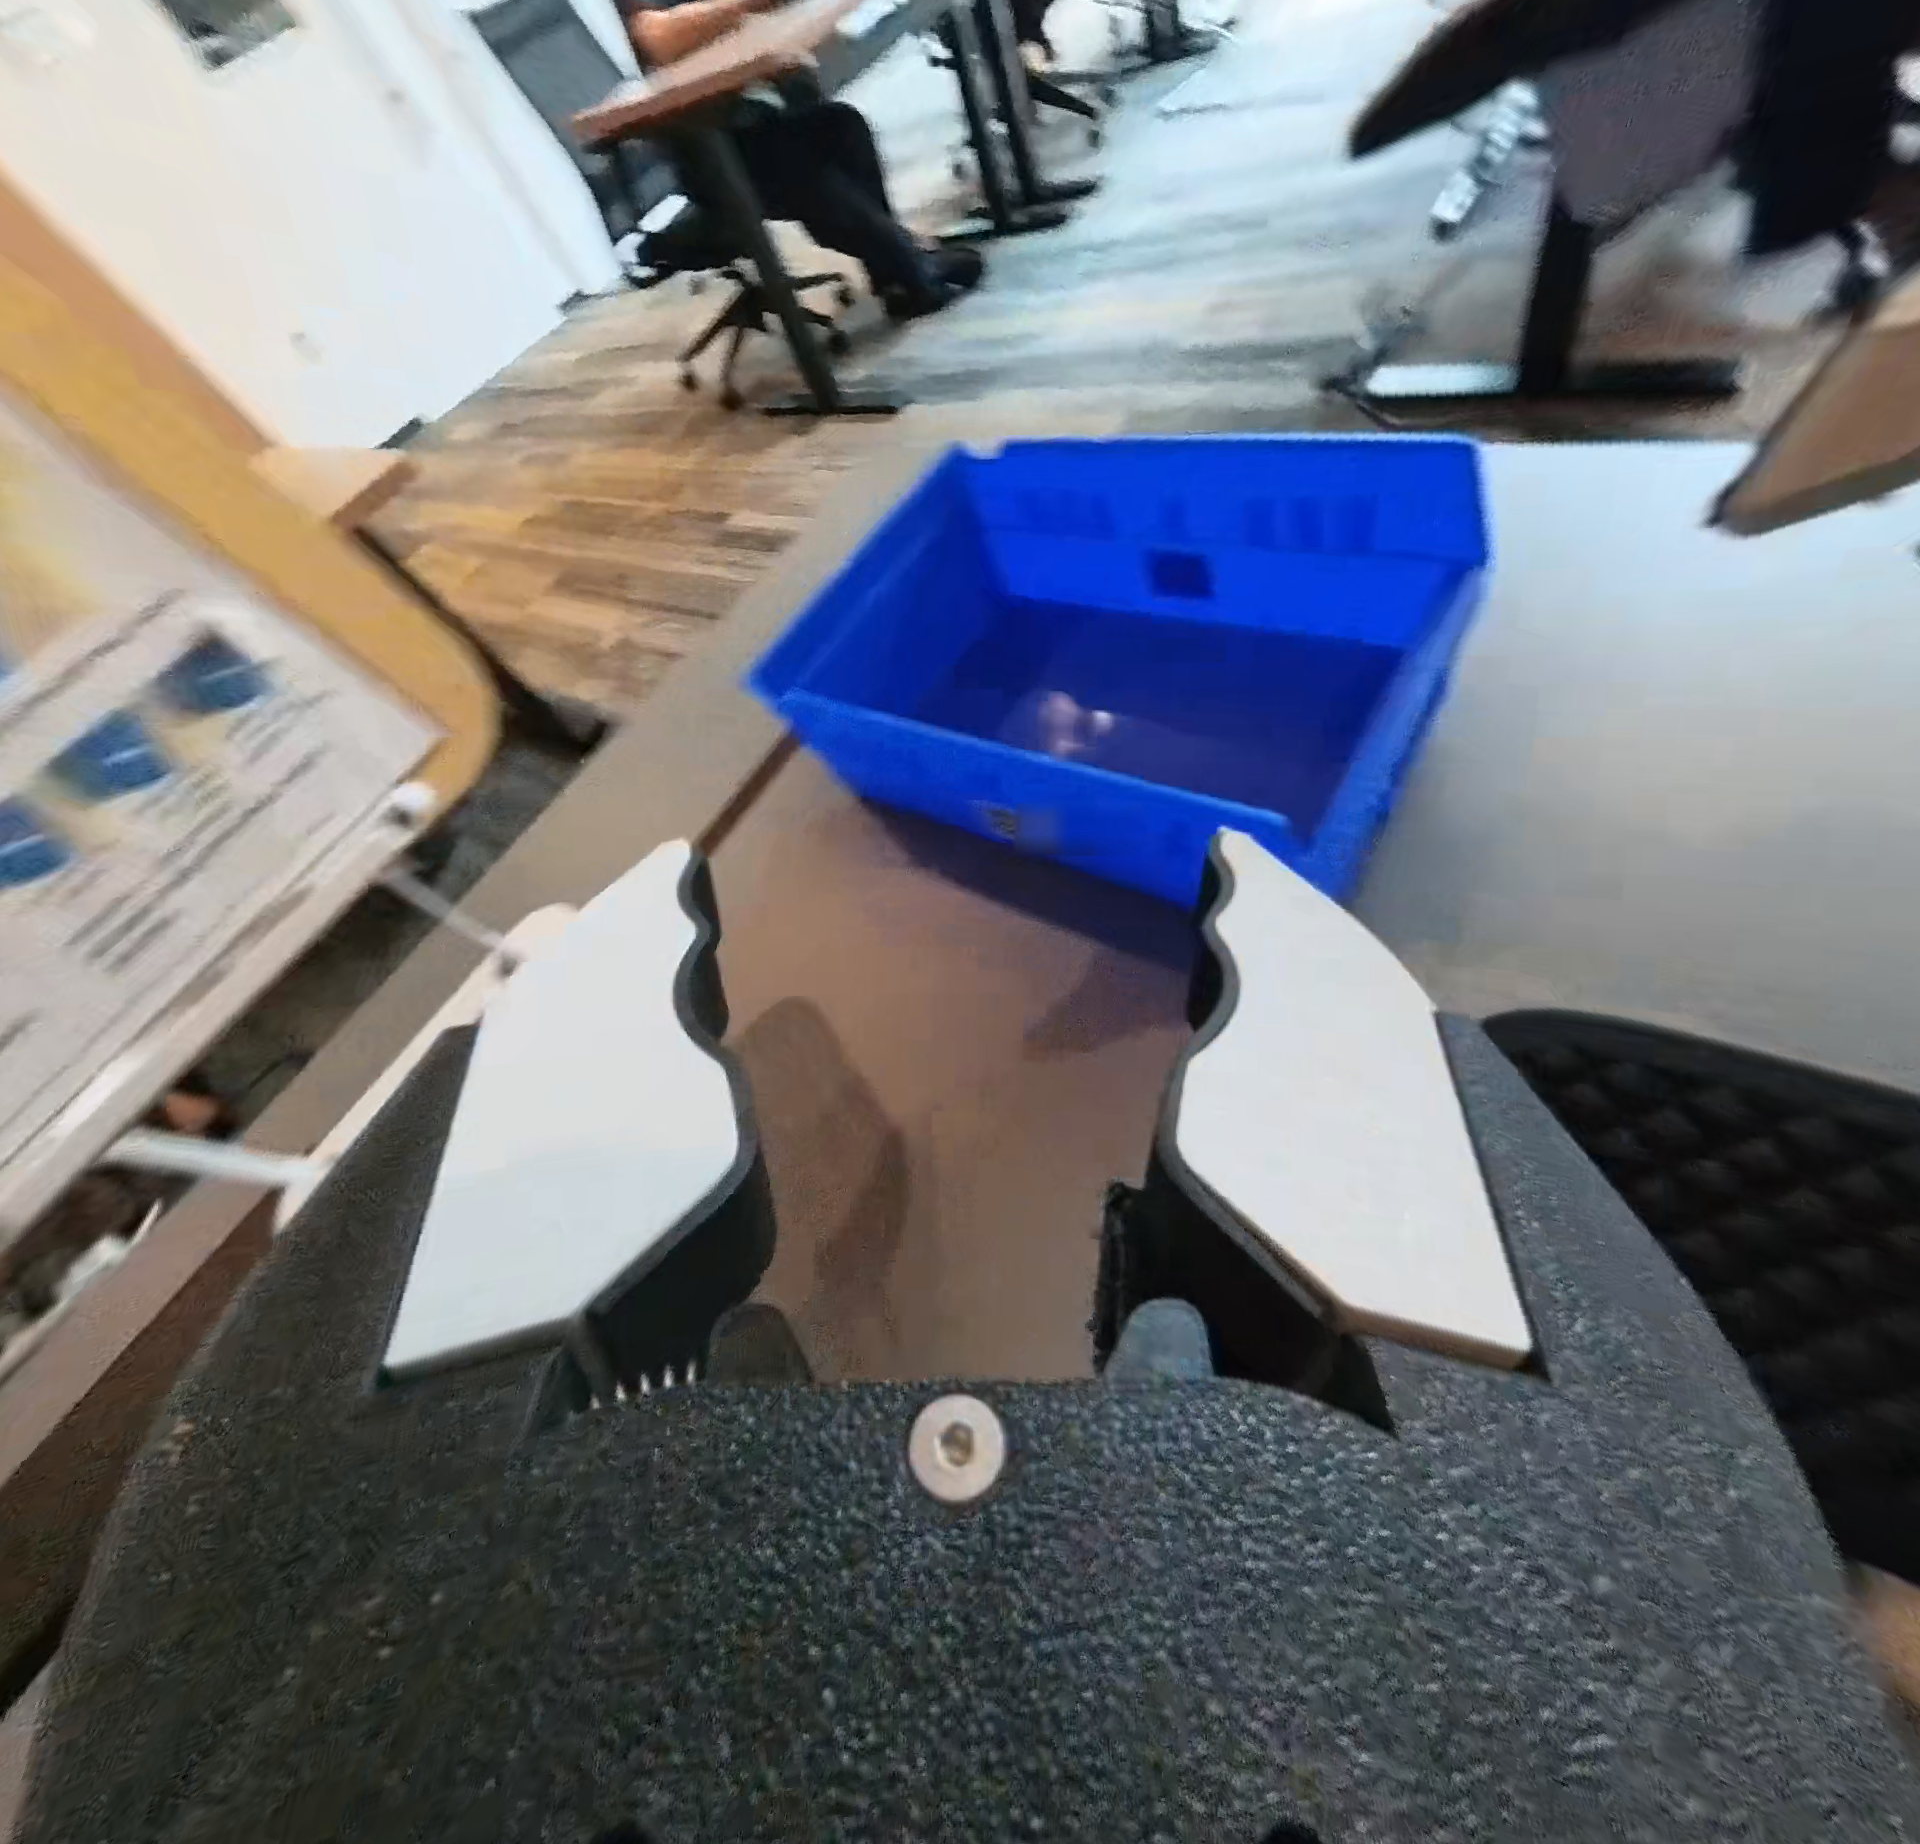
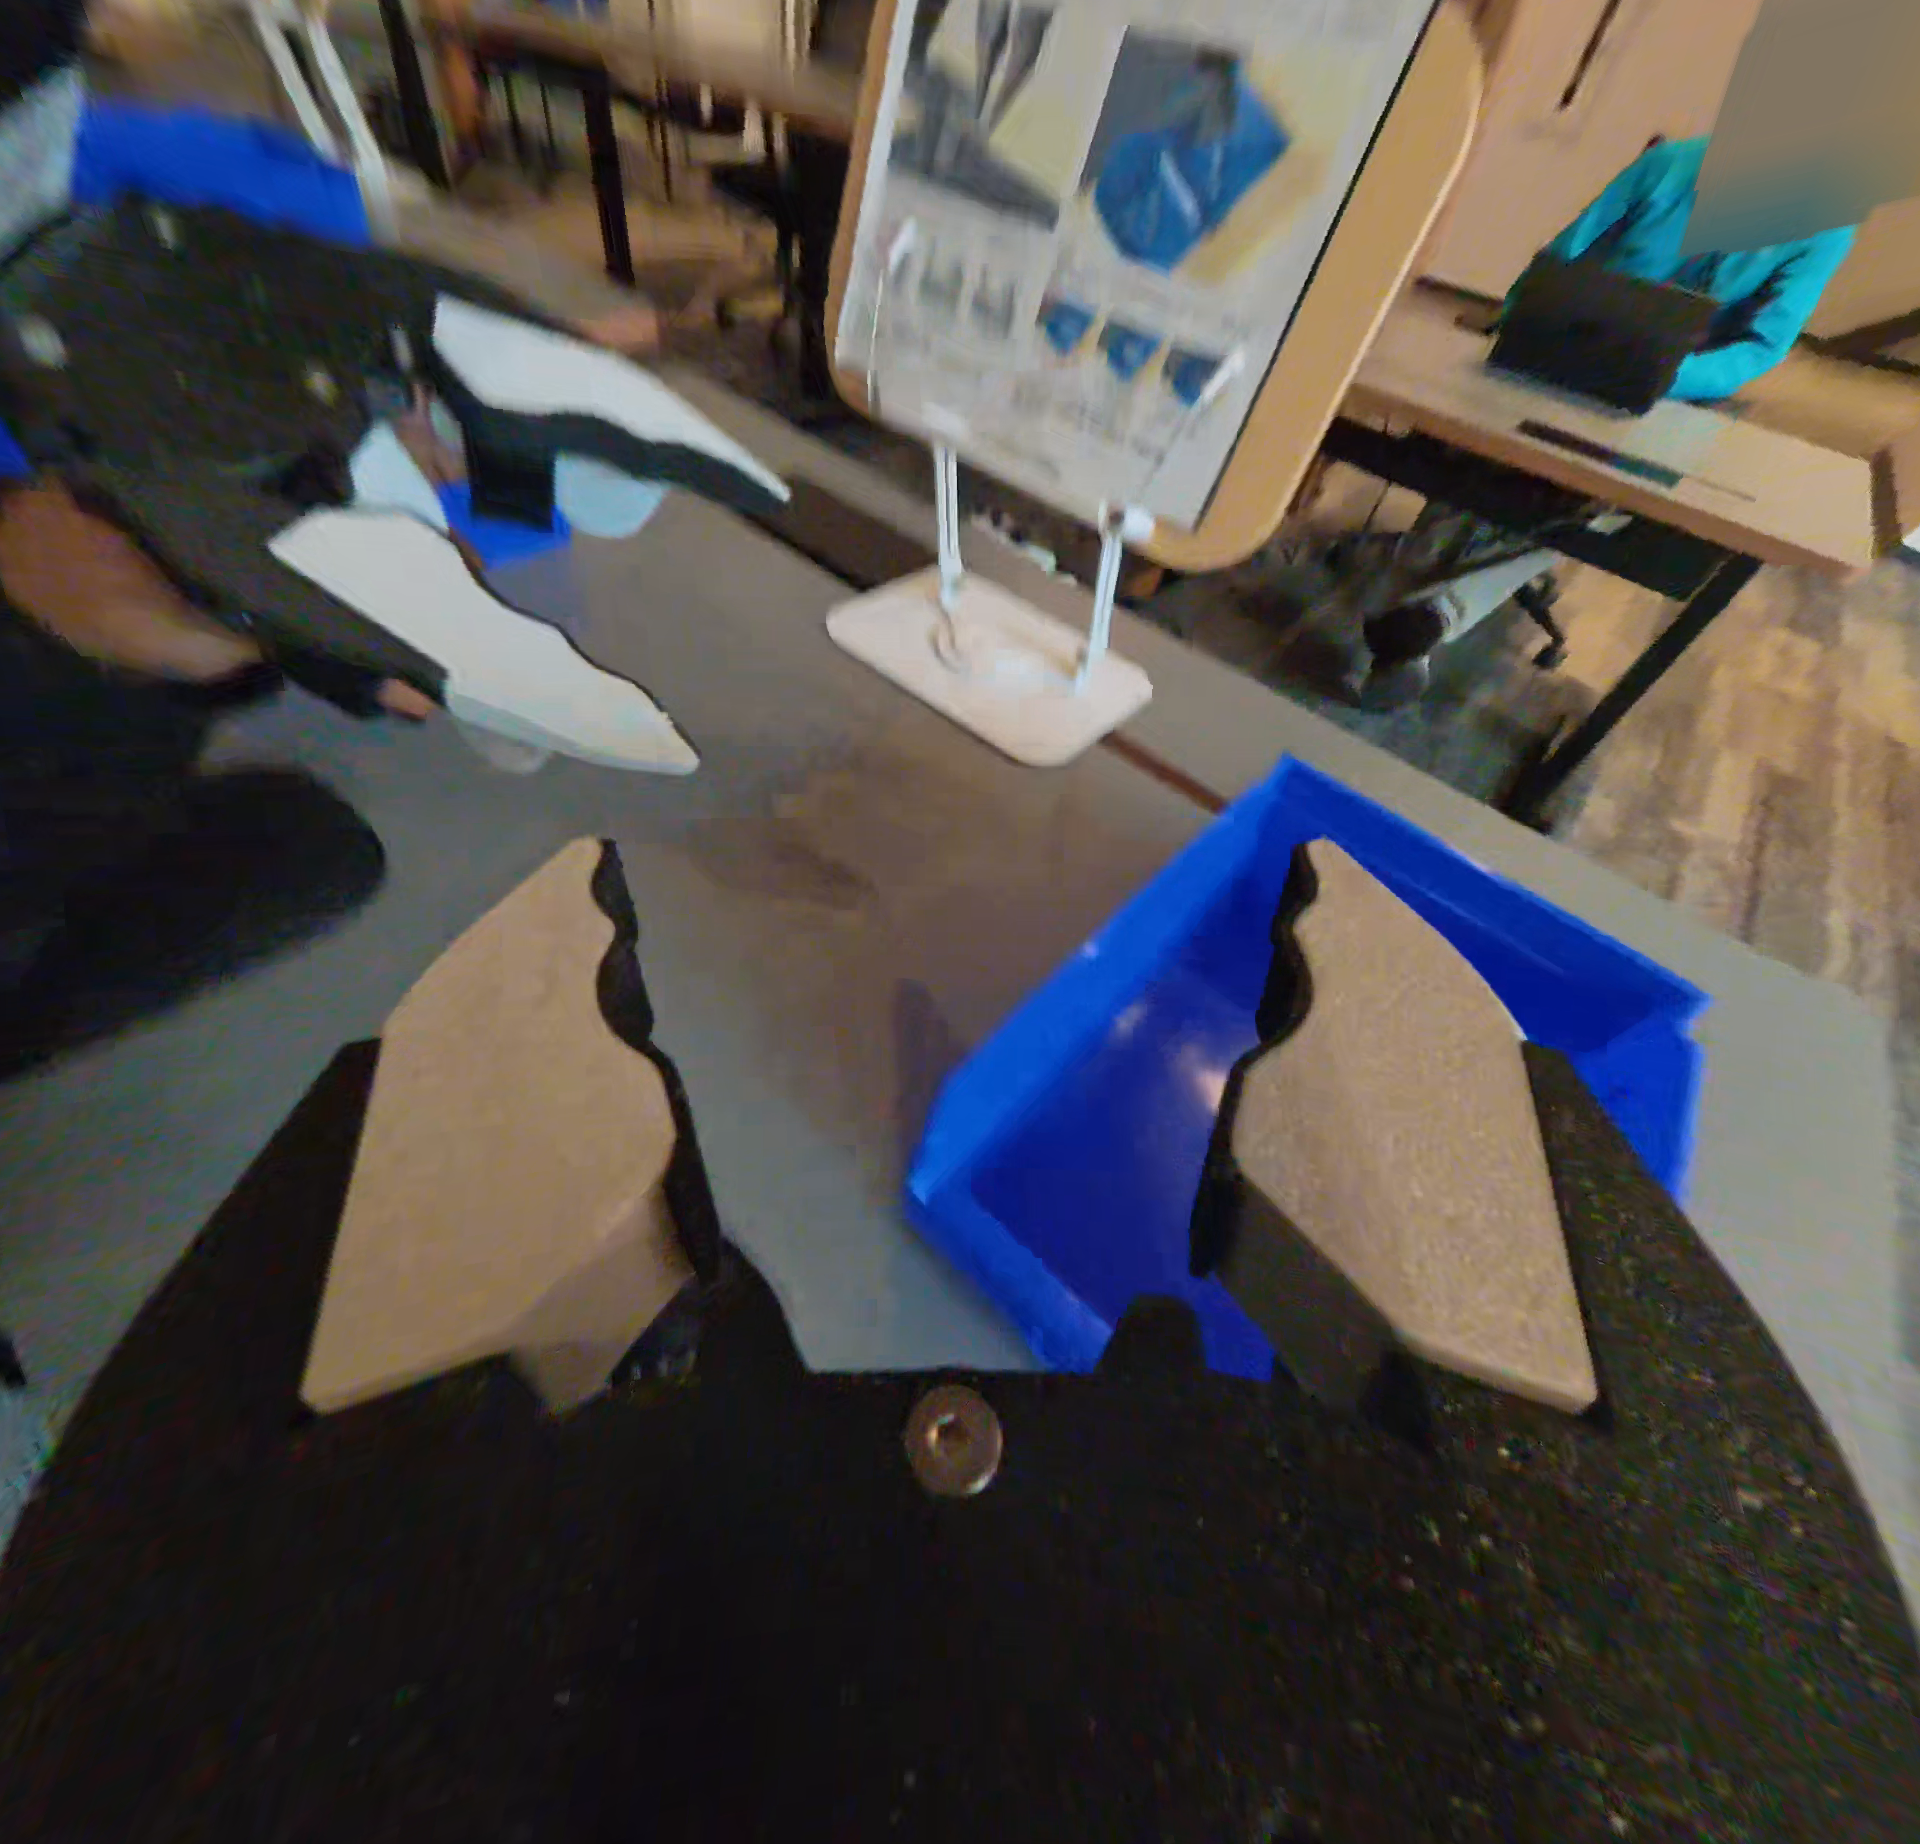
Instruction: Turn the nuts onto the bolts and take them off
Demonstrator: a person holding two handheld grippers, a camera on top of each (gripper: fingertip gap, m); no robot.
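Note:
A blue plastic bin [image 1: 1132, 755] stands on the table ahead of my left gripper [image 1: 951, 859], which is open and empty, a little short of the bin's near wall. Inside the bin only a pale glint on the floor shows; I cannot make out nuts or bolts. In the right wrist view the same bin [image 2: 1049, 1150] lies under my right gripper [image 2: 951, 859], which is open and empty, its right finger over the bin. The left gripper [image 2: 727, 631] also shows at the far left of that view, open, held by a hand. Both views are blurred.
A sign holder on a white base [image 2: 987, 667] stands on the table [image 2: 727, 1015] beyond the bin. A black mesh chair back [image 1: 1714, 1223] is at the right. The table's left edge [image 1: 582, 859] drops to the floor. People sit at desks further off.

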